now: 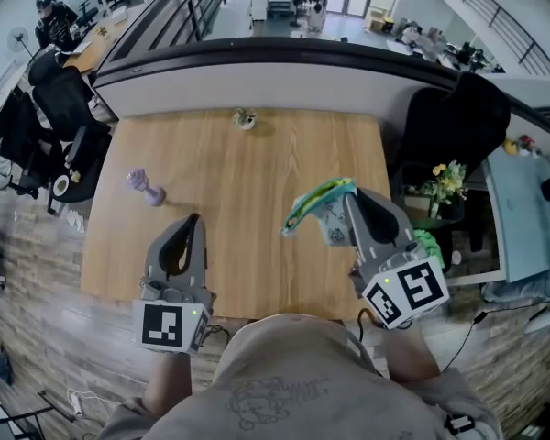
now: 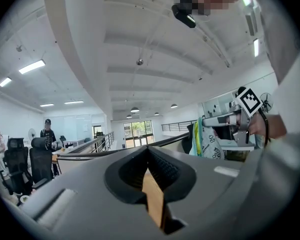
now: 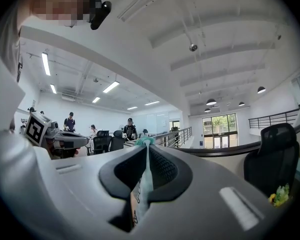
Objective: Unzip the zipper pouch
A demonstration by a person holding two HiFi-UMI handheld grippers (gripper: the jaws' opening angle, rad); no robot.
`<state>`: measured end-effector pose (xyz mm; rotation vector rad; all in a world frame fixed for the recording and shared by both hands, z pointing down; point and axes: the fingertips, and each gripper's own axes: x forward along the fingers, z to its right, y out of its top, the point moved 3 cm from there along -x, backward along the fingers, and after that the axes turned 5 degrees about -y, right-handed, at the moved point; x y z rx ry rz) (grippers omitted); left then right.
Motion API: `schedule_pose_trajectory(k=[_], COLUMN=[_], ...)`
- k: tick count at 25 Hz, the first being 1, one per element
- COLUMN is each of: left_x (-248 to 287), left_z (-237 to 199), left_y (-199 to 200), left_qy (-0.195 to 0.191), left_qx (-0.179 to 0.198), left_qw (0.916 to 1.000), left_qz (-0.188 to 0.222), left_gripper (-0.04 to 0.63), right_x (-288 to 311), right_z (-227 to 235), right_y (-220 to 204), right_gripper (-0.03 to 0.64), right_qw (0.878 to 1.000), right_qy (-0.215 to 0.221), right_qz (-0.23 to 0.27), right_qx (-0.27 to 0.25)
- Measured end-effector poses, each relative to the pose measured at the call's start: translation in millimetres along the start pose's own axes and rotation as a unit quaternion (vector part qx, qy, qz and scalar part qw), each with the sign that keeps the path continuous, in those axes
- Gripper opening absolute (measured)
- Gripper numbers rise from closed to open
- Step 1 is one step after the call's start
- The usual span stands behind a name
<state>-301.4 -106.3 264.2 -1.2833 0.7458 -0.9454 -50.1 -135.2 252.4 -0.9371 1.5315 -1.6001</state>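
Note:
The zipper pouch [image 1: 319,204], white with a green and yellow zipper edge, hangs above the right side of the wooden table [image 1: 238,181]. My right gripper [image 1: 348,196] is shut on its near end. In the right gripper view a teal strip of the pouch [image 3: 141,184] is pinched between the jaws of the right gripper [image 3: 146,146]. My left gripper [image 1: 194,220] hovers over the table's near left part, shut and holding nothing. In the left gripper view the left gripper [image 2: 149,151] has its jaws together, and the pouch [image 2: 208,140] shows off to the right.
A small purple object [image 1: 144,187] lies on the table's left part. Another small item [image 1: 245,118] sits at the far edge. Black office chairs [image 1: 69,108] stand to the left, and a dark chair [image 1: 454,117] with flowers [image 1: 445,186] to the right.

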Motion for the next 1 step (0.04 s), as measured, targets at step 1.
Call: schedule_pose_trajectory(k=[1], left_x=[-1.3], left_z=[-0.9], left_y=[-0.2], left_qy=[0.0], left_qx=[0.0], left_qw=[1.0], left_qz=[0.0], left_gripper=[0.0], right_x=[0.0], right_z=[-1.6], right_y=[0.1], right_gripper=[0.02], right_qw=[1.0], right_qy=[-0.001], right_qz=[-0.002], right_qx=[-0.003])
